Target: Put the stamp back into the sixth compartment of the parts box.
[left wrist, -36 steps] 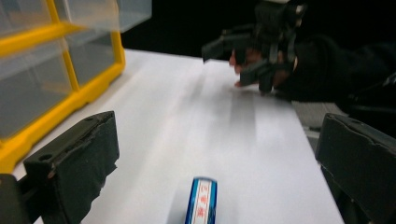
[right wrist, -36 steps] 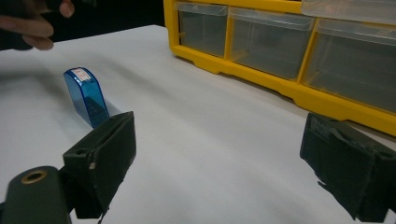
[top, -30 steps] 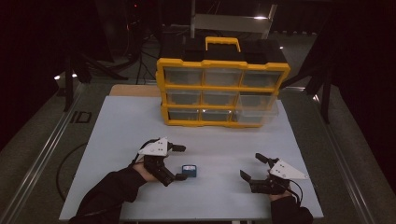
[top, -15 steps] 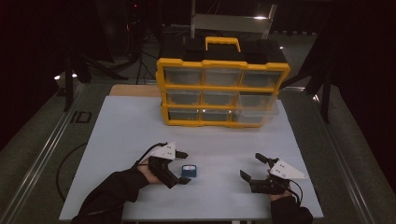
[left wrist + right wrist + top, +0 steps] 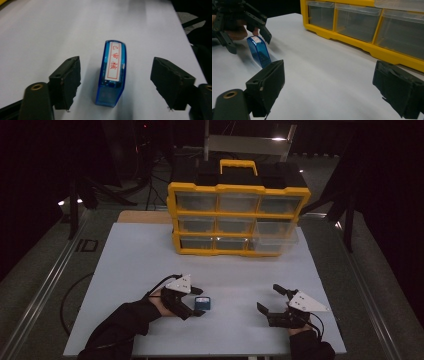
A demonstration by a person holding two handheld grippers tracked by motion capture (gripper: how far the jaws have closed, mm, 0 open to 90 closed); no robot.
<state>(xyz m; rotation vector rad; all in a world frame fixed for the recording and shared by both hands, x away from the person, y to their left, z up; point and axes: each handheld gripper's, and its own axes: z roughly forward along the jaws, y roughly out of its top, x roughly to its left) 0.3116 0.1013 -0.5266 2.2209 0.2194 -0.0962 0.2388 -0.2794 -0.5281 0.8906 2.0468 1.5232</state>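
A big yellow drawer box (image 5: 239, 217) sits at the table's (image 5: 135, 265) far edge. Near the front edge, the left gripper (image 5: 196, 302) is wide open around a little blue stamp (image 5: 111, 72), not touching it. Slide forward, then squeeze its long sides gently. The right gripper (image 5: 267, 299) is open, holding nothing. The stamp's white label has red writing I can't read.

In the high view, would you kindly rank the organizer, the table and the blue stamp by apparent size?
1. Table
2. Organizer
3. Stamp, far the smallest, between the open jaws of the left gripper
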